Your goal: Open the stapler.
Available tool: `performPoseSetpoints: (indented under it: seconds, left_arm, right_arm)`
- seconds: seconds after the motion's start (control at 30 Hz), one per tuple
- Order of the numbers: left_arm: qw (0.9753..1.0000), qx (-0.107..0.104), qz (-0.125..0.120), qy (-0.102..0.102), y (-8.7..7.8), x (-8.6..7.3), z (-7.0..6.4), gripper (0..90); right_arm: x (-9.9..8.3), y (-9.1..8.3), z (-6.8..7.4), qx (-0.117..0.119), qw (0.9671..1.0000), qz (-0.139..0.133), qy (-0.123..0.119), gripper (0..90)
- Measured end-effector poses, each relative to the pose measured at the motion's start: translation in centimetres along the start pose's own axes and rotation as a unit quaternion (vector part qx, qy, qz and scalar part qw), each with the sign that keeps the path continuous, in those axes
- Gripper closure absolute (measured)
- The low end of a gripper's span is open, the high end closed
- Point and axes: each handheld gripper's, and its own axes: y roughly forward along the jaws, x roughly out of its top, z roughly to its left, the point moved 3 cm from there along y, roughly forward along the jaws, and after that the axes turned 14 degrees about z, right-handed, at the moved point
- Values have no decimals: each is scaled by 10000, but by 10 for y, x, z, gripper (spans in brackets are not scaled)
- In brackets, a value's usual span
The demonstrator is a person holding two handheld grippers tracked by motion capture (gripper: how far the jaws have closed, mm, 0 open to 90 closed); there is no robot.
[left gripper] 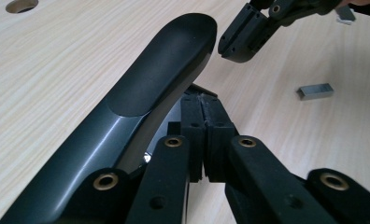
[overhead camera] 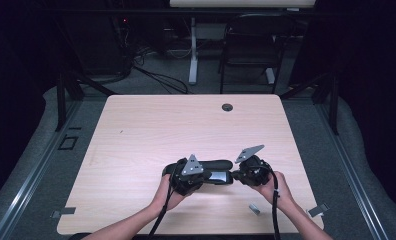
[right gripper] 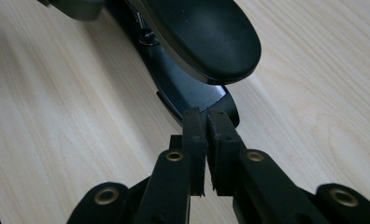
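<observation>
Black stapler (overhead camera: 213, 170) between two grippers — no readable markings.
Left gripper (left gripper: 203, 100) and right gripper (right gripper: 206, 114) both pinched closed at its base; staple strip (left gripper: 315, 91) at three o'clock.

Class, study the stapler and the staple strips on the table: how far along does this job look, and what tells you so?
Done: the stapler lies on the table with its top arm swung up. In hand: the left gripper and the right gripper both look shut at opposite ends of the stapler, though whether either pinches a part of it is unclear. Left: a staple strip lies loose on the wood, not yet loaded, it seems, so loading and closing probably remain.
</observation>
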Motion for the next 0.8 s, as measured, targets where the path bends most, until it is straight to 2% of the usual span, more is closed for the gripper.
performPoseSetpoints:
  seconds: [0.13, 0.27, 0.4, 0.43, 0.47, 0.5, 0.6, 0.63, 0.7, 0.77, 0.8]
  left_arm:
    - [9998, 85, 30, -187, 13, -1, -1, 900]
    - [9993, 81, 94, -357, 23, -1, -4, 900]
    - [9990, 126, 77, -426, 27, -1, -5, 900]
    - [9989, 139, 82, -448, 28, -1, -5, 900]
    - [9987, 159, 71, -475, 28, -2, -5, 900]
    - [9987, 159, 71, -475, 28, -2, -5, 900]
    - [9987, 150, 91, -482, 30, -2, -5, 900]
    - [9986, 157, 88, -505, 32, -2, -5, 900]
    - [9984, 167, 74, -532, 34, -3, -5, 900]
    - [9982, 184, 58, -561, 36, -3, -5, 900]
    - [9982, 230, 54, -544, 37, -3, -5, 900]
  right_arm:
    - [4, 8, 3, -6, 10000, 2, -48, 888]
    - [10, 17, 9, -151, 9994, 96, -281, 900]
    - [14, 28, 12, -205, 9990, 188, -356, 900]
    - [14, 33, 14, -183, 9993, 108, -307, 900]
    - [15, 37, 14, -234, 9986, 255, -388, 900]
    - [16, 39, 13, -281, 9983, 249, -441, 900]
    - [17, 46, 12, -241, 9988, 173, -382, 900]
    - [16, 49, 12, -230, 9993, 93, -292, 900]
    - [17, 49, 11, -282, 9990, 154, -319, 900]
    - [17, 50, 12, -254, 9994, 59, -245, 900]
    - [17, 50, 12, -336, 9991, 58, -240, 900]
